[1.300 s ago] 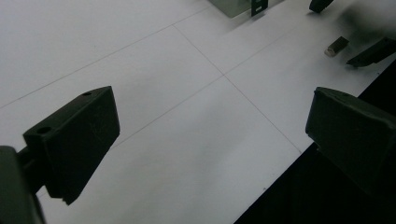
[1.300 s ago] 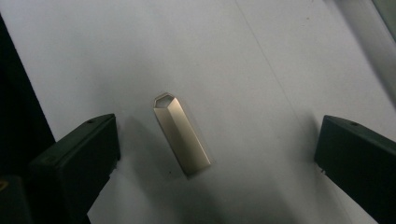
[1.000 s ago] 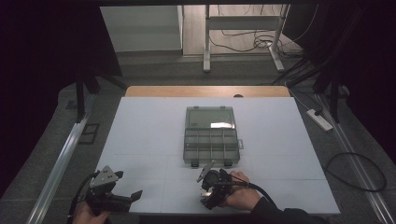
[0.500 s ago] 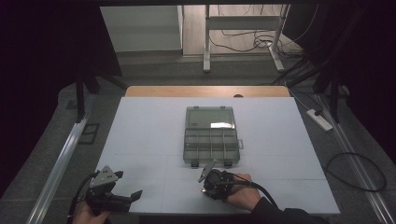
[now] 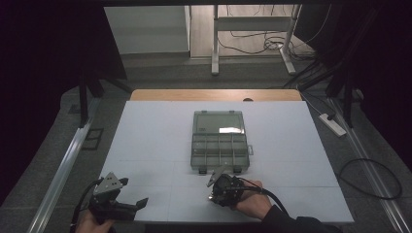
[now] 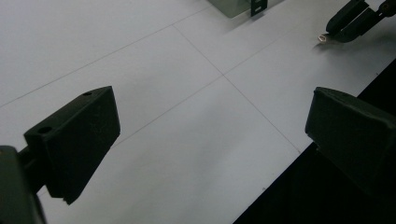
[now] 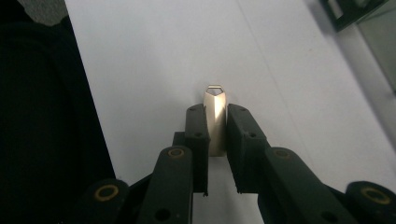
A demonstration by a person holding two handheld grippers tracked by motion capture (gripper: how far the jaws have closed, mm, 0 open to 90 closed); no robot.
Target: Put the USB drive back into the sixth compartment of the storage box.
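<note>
Right gripper (image 7: 215, 140) now turned away from organiser box (image 5: 218, 141), jaws clamped on gold metal piece (image 7: 215, 116); left gripper (image 6: 210, 140) idle, wide open, empty; pick-up apparently done

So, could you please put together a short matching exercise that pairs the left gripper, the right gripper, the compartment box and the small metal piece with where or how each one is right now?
Things:
1. left gripper
2. right gripper
3. compartment box
4. gold metal piece

States:
A. lid open, at the middle of the white table
B. clamped between two black jaws, its ringed tip sticking out
C. jaws wide apart, holding nothing, at the table's near left edge
D. shut on a small item, just in front of the box

Pairs: 1-C, 2-D, 3-A, 4-B
</note>
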